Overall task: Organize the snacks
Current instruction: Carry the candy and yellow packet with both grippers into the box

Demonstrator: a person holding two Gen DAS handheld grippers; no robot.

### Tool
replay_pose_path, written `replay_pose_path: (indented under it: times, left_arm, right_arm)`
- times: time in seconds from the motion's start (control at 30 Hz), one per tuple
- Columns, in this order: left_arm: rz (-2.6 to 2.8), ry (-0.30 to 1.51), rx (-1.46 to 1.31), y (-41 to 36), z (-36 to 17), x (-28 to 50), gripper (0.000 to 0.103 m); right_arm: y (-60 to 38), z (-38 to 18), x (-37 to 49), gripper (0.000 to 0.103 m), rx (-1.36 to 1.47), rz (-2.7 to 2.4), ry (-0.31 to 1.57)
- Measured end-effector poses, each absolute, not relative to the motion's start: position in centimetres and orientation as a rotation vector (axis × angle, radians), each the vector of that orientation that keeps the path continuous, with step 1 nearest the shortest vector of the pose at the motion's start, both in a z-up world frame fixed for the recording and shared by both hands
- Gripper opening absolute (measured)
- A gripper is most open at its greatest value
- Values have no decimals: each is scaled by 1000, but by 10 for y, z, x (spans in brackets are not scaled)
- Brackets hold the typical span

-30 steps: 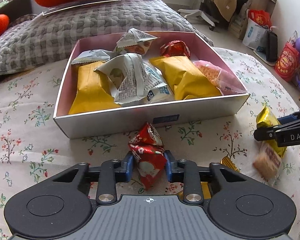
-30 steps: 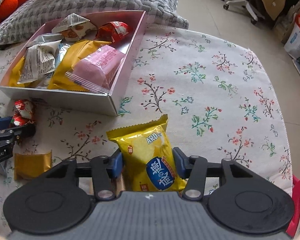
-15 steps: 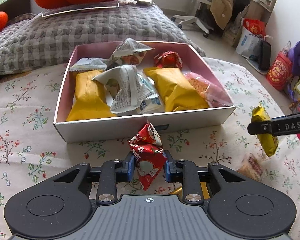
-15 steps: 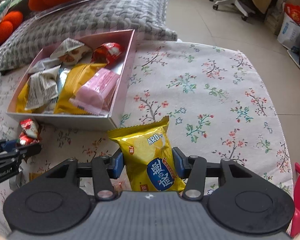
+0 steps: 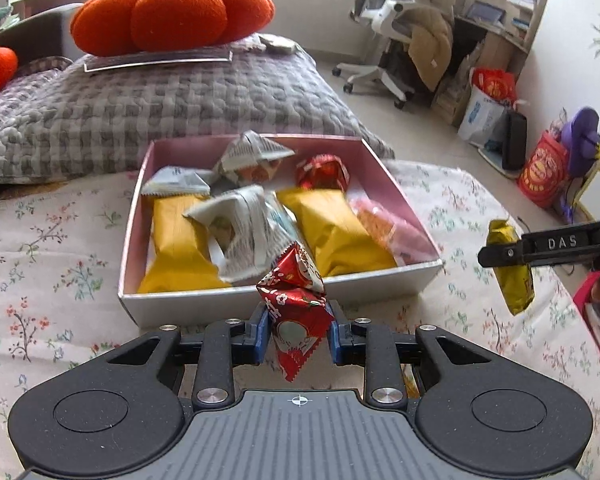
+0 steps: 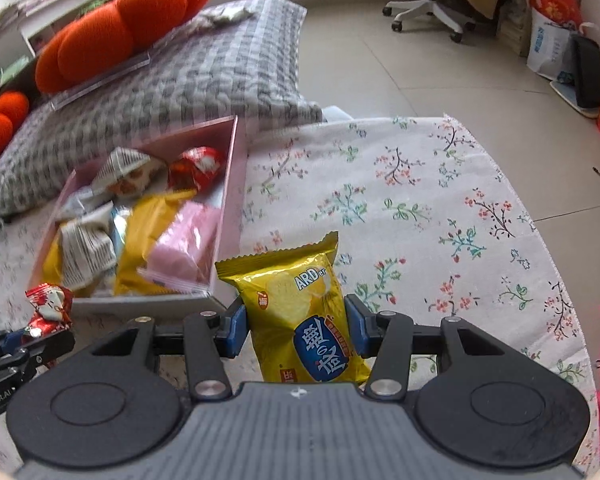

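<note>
A round table under a floral tablecloth fills the lower part of both views, with a grey quilted cushion behind it bearing an orange pumpkin-shaped pillow. On the cloth stands an open box with a pink lining, already holding several snacks: two yellow packs, grey-and-white printed packets, a pink pack against its right wall and a red foil candy at the back.

The right gripper is clamped on a yellow chip bag with a blue label; both blue pads press into the bag's sides, which bulge above and below them. The bag stands nearly upright between the fingers, its crimped top edge pointing away from the camera. It hangs clear of the cloth, just beside the box's near right corner and outside it. In the left wrist view the same bag dangles from the black finger marked DAS, to the right of the box.

The left gripper is closed tight on a red foil-wrapped snack, pinched at its lower half by the blue pads, with its twisted upper part sticking up past the fingertips. The snack sits in front of the box's near wall, its top overlapping the rim in this view, not inside the box.
</note>
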State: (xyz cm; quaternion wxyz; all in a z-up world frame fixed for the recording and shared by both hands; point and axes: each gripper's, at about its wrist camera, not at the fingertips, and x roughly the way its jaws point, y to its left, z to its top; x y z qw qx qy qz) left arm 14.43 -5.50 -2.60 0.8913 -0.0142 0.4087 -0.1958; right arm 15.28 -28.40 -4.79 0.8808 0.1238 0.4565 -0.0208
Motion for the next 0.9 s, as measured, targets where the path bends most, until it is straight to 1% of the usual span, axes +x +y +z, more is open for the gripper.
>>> replay_pose_path:
  times: [0.33, 0.47, 0.63, 0.77, 0.83, 0.87, 0.9]
  left_arm:
    - [-410, 747, -121, -43, -8, 164, 26]
    - [-406, 722, -144, -43, -8, 176, 26]
    - [-402, 699, -104, -52, -16, 185, 26]
    - [-396, 663, 17, -70, -24, 187, 26]
    - [-391, 642, 90, -77, -27, 185, 31]
    - [-393, 630, 121, -80, -28, 184, 31]
    - [-399, 624, 144, -82, -29, 183, 36]
  right_arm:
    - [-286, -37, 159, 46, 425, -1, 865]
    - [-284, -35, 167, 46, 509, 37, 827]
    - [-275, -36, 181, 46, 563, 73, 807]
    - [-267, -37, 192, 46, 588, 102, 800]
    - [-266, -37, 196, 46, 616, 122, 793]
    - [-265, -38, 199, 46, 631, 131, 788]
    - [-264, -38, 200, 46, 638, 136, 785]
